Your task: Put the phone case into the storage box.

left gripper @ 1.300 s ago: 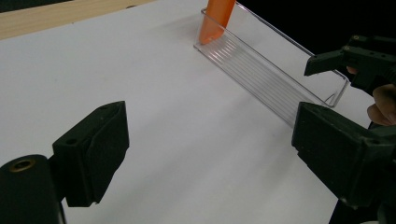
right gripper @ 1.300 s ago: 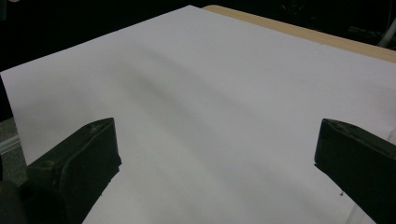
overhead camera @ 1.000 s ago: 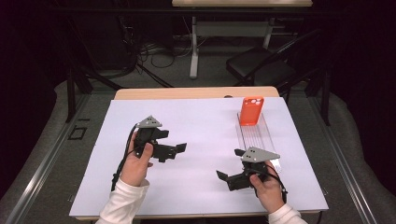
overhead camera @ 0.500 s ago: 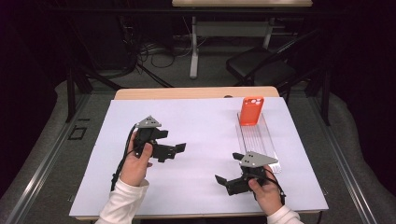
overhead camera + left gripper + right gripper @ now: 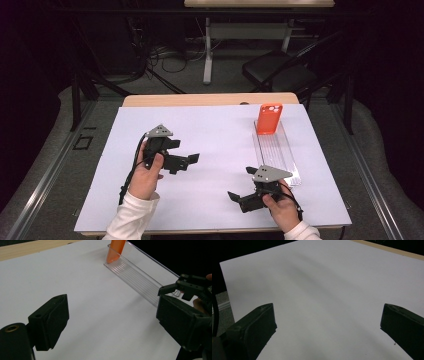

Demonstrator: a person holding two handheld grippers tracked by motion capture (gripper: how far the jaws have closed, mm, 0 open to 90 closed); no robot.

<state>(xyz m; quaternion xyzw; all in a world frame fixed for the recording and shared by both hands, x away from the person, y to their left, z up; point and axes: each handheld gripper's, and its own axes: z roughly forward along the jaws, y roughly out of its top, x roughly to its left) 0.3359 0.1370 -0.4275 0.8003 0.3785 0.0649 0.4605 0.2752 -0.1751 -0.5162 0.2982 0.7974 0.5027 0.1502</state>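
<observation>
Phone (image 5: 269, 118) standing in the far end of a tray (image 5: 280, 155) at right of frame, left gripper (image 5: 187, 161) centre-left on the sheet (image 5: 220, 135), right gripper (image 5: 240, 192) lower right, before the tray's near end

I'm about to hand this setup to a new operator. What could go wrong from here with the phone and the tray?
The orange phone stands leaning at the far end of the clear tray; a nudge could tip it. The tray is light-looking and see-through, so the right gripper, open and close beside it, might bump it. The left gripper, also open, must cross far to reach.
</observation>
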